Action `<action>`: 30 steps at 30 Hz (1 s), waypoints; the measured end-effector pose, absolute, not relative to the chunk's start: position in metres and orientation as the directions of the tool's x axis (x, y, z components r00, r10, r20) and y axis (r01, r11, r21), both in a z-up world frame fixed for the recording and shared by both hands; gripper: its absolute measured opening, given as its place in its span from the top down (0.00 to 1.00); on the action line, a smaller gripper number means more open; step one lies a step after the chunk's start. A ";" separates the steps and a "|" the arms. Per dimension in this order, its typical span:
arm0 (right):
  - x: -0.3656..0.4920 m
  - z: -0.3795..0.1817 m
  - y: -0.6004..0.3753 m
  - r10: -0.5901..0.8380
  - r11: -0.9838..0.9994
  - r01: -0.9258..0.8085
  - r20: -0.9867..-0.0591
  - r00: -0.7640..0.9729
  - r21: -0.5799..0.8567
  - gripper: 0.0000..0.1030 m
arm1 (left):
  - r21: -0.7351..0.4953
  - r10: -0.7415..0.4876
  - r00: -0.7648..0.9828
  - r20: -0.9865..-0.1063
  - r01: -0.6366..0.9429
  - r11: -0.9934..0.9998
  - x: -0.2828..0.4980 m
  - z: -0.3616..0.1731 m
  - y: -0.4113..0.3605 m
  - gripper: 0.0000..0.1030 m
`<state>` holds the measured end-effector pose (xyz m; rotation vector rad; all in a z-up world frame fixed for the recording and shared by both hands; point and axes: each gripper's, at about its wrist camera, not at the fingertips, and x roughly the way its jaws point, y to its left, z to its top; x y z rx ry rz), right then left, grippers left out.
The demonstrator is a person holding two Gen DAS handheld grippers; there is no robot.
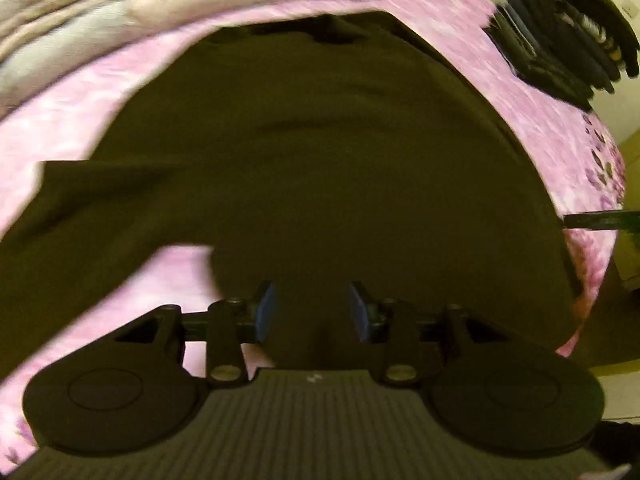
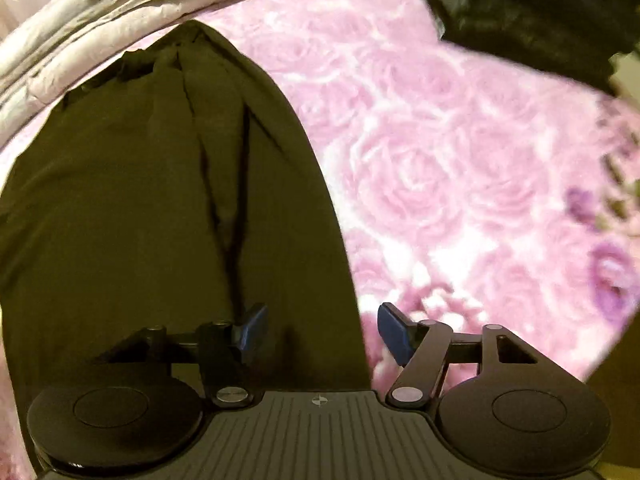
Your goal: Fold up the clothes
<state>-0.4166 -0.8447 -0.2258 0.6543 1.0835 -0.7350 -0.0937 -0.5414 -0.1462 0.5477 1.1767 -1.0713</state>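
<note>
Dark garment (image 1: 320,152) is lying on the pink rose bedspread (image 2: 460,160), folded stack (image 1: 560,40) sitting beyond; left tool (image 1: 312,312) and right tool (image 2: 322,332) are pointing steeply down, both gaping, gripping nothing.

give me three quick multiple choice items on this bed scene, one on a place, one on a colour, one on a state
1. Where does the pile of dark clothes lie in the right wrist view?
A. upper right
B. lower left
C. under the gripper

2. What colour is the bedspread?
A. plain blue
B. pink with roses
C. green stripes

3. How does the right gripper stand?
A. shut on the bedspread
B. shut on the pile
C. open, the garment edge between its pads

Answers:
1 A, the pile sits at the top right corner, apart from the garment.
2 B, rose shapes show all over the pink cloth.
3 C, a clear gap shows between the blue pads, neither pressing on cloth.
</note>
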 end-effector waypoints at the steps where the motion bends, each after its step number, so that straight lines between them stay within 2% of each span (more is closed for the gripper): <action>1: -0.420 -0.236 -0.851 -0.179 0.609 0.782 -0.937 0.300 0.134 0.37 | -0.168 -0.359 -0.008 -0.933 0.894 0.416 -0.108 -0.149 -0.559 0.66; 2: -0.425 -0.246 -0.859 -0.153 0.613 0.774 -0.936 0.317 0.162 0.37 | -0.157 -0.339 -0.018 -0.941 0.908 0.388 -0.124 -0.151 -0.575 0.66; 3: -0.430 -0.255 -0.868 -0.126 0.609 0.768 -0.932 0.340 0.198 0.43 | -0.147 -0.317 -0.028 -0.948 0.922 0.358 -0.140 -0.153 -0.592 0.66; 4: -0.436 -0.258 -0.876 -0.108 0.610 0.760 -0.927 0.359 0.223 0.69 | -0.138 -0.296 -0.037 -0.954 0.934 0.329 -0.155 -0.155 -0.608 0.66; 5: -0.441 -0.256 -0.883 -0.091 0.621 0.746 -0.923 0.373 0.240 0.88 | -0.133 -0.280 -0.045 -0.959 0.944 0.303 -0.167 -0.154 -0.618 0.66; 6: -0.446 -0.250 -0.892 -0.067 0.630 0.730 -0.918 0.392 0.266 1.00 | -0.131 -0.272 -0.053 -0.961 0.952 0.276 -0.176 -0.154 -0.630 0.66; 7: -0.453 -0.242 -0.901 -0.040 0.636 0.713 -0.910 0.413 0.296 1.00 | -0.130 -0.263 -0.062 -0.963 0.960 0.250 -0.186 -0.153 -0.642 0.66; 9: -0.467 -0.217 -0.925 -0.071 0.668 0.696 -0.909 0.412 0.263 1.00 | -0.131 -0.255 -0.075 -0.964 0.969 0.208 -0.200 -0.151 -0.664 0.66; 12: -0.492 -0.175 -0.985 -0.254 0.671 0.734 -0.897 0.361 0.106 1.00 | -0.133 -0.265 -0.086 -0.960 0.977 0.168 -0.209 -0.146 -0.695 0.66; 15: -0.504 -0.149 -1.044 -0.474 0.621 0.776 -0.841 0.260 -0.110 1.00 | -0.122 -0.281 -0.074 -0.957 0.980 0.158 -0.209 -0.146 -0.714 0.64; 17: -0.503 -0.145 -1.069 -0.541 0.585 0.794 -0.808 0.232 -0.164 1.00 | -0.106 -0.280 -0.055 -0.959 0.979 0.173 -0.207 -0.149 -0.720 0.63; 18: -0.501 -0.144 -1.081 -0.570 0.568 0.801 -0.792 0.220 -0.186 0.91 | -0.097 -0.276 -0.043 -0.960 0.978 0.185 -0.206 -0.151 -0.720 0.62; 19: -0.498 -0.144 -1.087 -0.577 0.561 0.807 -0.785 0.224 -0.182 0.60 | -0.085 -0.271 -0.028 -0.962 0.975 0.203 -0.204 -0.152 -0.715 0.62; 21: -0.492 -0.147 -1.076 -0.554 0.563 0.819 -0.786 0.273 -0.112 0.18 | -0.059 -0.253 0.005 -0.967 0.968 0.244 -0.200 -0.154 -0.698 0.61; 26: -0.468 -0.179 -0.995 -0.309 0.649 0.749 -0.854 0.418 0.132 0.19 | -0.002 -0.167 0.067 -0.984 0.926 0.377 -0.190 -0.162 -0.622 0.58; 30: -0.462 -0.208 -0.886 -0.046 0.702 0.646 -0.886 0.461 0.299 0.19 | 0.001 -0.116 0.066 -0.991 0.870 0.493 -0.189 -0.170 -0.544 0.54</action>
